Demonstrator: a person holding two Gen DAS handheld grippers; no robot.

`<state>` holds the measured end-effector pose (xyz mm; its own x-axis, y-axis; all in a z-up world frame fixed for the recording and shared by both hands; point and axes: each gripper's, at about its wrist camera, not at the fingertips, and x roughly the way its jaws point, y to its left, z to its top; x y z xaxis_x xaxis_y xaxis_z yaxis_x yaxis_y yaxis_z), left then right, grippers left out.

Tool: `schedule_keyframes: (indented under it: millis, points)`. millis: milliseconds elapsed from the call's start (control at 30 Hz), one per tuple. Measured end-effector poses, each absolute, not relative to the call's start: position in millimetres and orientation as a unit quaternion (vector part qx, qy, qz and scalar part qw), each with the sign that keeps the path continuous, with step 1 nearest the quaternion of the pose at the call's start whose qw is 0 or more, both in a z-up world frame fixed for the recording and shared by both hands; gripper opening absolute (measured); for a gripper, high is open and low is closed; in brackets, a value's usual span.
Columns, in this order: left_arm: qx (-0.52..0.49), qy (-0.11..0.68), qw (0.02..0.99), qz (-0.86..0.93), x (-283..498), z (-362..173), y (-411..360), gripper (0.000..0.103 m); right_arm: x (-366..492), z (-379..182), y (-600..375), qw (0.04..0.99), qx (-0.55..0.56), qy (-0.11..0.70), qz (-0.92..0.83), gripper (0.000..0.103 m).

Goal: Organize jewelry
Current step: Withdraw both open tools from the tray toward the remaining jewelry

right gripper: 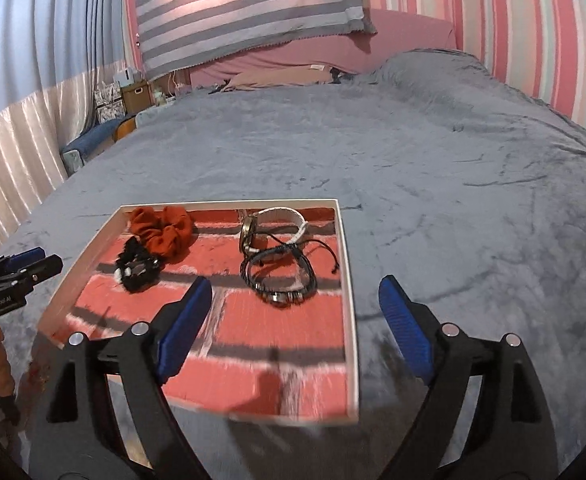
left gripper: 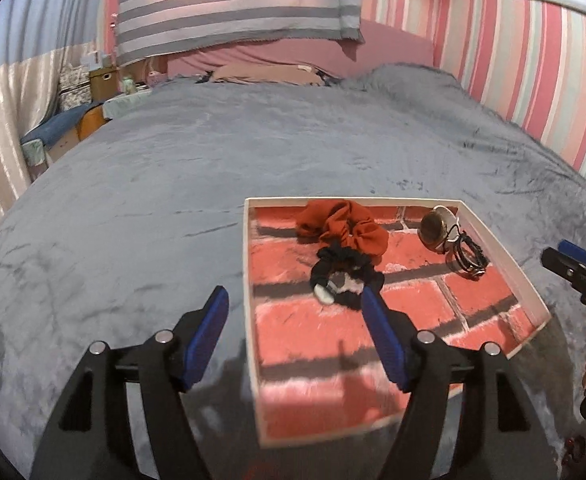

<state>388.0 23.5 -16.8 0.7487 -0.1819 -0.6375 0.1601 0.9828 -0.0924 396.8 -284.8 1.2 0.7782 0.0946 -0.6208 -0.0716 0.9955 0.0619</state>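
A shallow white-rimmed tray (left gripper: 505,264) lined with a red brick-pattern print lies on my bed's grey plush blanket (left gripper: 173,184), and all the jewelry in view sits inside it. My left gripper (left gripper: 295,304) hangs above the tray's near left corner, its blue-padded fingers (left gripper: 209,336) spread wide with nothing between them; one finger stands over the blanket, the other over the brick lining. My right gripper (right gripper: 295,294) hangs above the tray's near right edge, its blue-padded fingers (right gripper: 405,328) also spread and empty, one over the lining and one over the blanket beyond the rim.

In the tray's far left part, a rust-orange fabric scrunchie (right gripper: 163,230) touches a black scrunchie with a white and grey trim (right gripper: 137,270) that lies just nearer to me. In the far right part, a wristwatch with a brass-coloured case and a white strap (right gripper: 273,224) stands on its edge close to the far wall, and a bundle of black cord and leather bracelets (right gripper: 281,280) lies against it on the near side, one loose cord trailing toward the right wall.

Each camera catches the other gripper at the picture's edge, beside the tray. Behind the bed are a pink headboard (left gripper: 277,50), a grey-and-white striped cloth (left gripper: 233,4) hanging above it, and a pink-striped wall (left gripper: 513,60).
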Motion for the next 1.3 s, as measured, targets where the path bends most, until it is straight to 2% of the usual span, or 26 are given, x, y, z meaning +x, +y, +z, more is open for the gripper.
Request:
schedule_keyframes:
  millis: [367,567,633,700,1000,1300]
  points:
    - [-0.010,0.321,0.944,-0.074,302.6,28.4,28.4,0.069,292.0,37.8,-315.0,0.952,0.021,0.304,0.021,0.093]
    - [0.005,0.321,0.944,-0.080,253.6,36.0,0.7,0.070,240.1,32.1,-330.3,0.951,0.016,0.308,0.008,0.094]
    - [0.006,0.323,0.942,-0.088,238.3,34.4,-10.1,0.071,223.8,27.5,-335.5,0.951,0.012,0.310,0.002,0.094]
    - [0.010,0.325,0.942,-0.090,223.1,32.0,-22.2,0.084,209.9,23.8,-338.8,0.950,0.010,0.312,-0.002,0.094]
    - [0.016,0.320,0.940,-0.118,168.5,17.9,-65.9,0.084,152.6,0.5,-355.1,0.949,0.010,0.314,-0.018,0.094]
    - [0.030,0.347,0.928,-0.132,146.3,-23.0,-102.3,0.084,127.9,-26.4,-363.6,0.941,0.013,0.339,-0.015,0.087]
